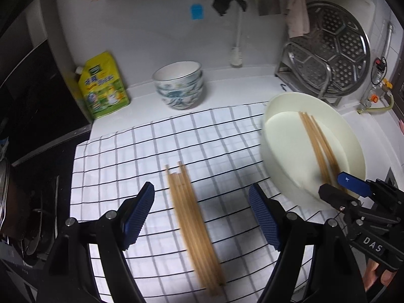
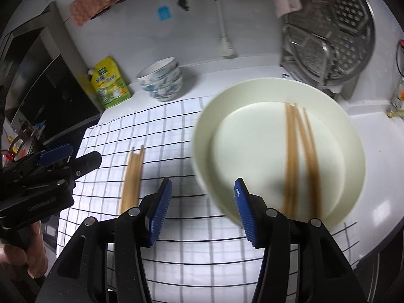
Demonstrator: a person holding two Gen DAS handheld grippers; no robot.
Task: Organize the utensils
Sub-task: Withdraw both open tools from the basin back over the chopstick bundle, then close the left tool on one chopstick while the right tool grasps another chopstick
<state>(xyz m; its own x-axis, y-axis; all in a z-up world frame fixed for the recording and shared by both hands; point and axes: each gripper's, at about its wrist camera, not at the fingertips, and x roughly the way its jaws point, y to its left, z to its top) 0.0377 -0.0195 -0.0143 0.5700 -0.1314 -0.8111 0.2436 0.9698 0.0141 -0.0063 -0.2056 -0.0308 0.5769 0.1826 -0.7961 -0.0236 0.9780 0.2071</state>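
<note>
Hovering wide, empty: left claw (image 1: 202, 217) over loose chopsticks (image 1: 194, 227) on checked cloth (image 1: 126, 156). Right claw (image 2: 203, 212) parted, empty, plate (image 2: 252, 136) with more chopsticks (image 2: 300, 159) at 2 o'clock. Bowls (image 1: 179, 85) at 12.

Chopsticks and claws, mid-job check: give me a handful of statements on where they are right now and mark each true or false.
1. A bundle of chopsticks lies on the checked cloth. True.
2. The cream plate is empty. False: more chopsticks lie across it.
3. The left claw is open, with nothing pressed between its pads. True.
4. The right claw is shut on chopsticks. False: it is open and holds nothing.
5. The patterned bowls sit on the checked cloth. False: they are stacked on the bare counter behind it, beside the yellow-green pouch.
</note>
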